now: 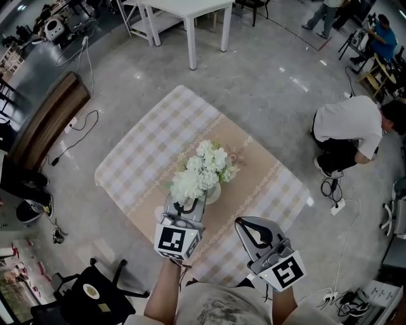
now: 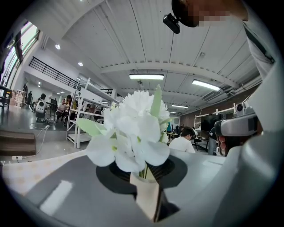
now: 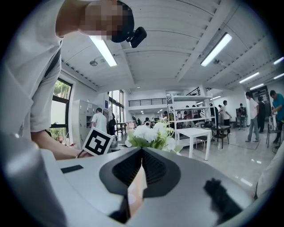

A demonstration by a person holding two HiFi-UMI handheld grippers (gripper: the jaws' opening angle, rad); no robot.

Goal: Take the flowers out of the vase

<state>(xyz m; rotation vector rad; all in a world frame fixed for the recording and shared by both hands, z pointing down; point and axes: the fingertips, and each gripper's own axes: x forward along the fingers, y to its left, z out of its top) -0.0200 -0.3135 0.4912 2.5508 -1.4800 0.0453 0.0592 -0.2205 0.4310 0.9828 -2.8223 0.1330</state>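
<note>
The flowers [image 1: 203, 170], a bunch of white blooms with pale green leaves, stand in the vase [image 1: 214, 193] at the middle of the table [image 1: 130, 162], on a tan runner [image 1: 254, 159] laid corner to corner over the checked cloth. The left gripper [image 1: 189, 204] reaches in from the near side, its tips under the blooms and against the top of the vase. In the left gripper view its jaws are drawn close, with the green stems in the narrow gap between the black pads just above the vase's rim. The blooms crowd that view, so the contact is hard to see, but the pads seem to be clamped on the stems. The vase is upright and the flowers are not yet lifted out. The right gripper [image 1: 241, 223] hangs just to the right of the left one, over the table's near edge and apart from the vase, with its jaws pressed together and nothing between them. Beyond the table, on the grey floor, a person [image 1: 352, 124] in a white shirt crouches at the right, a white desk [image 1: 190, 9] stands at the top, and a brown bench [image 1: 47, 120] lies at the left.
</note>
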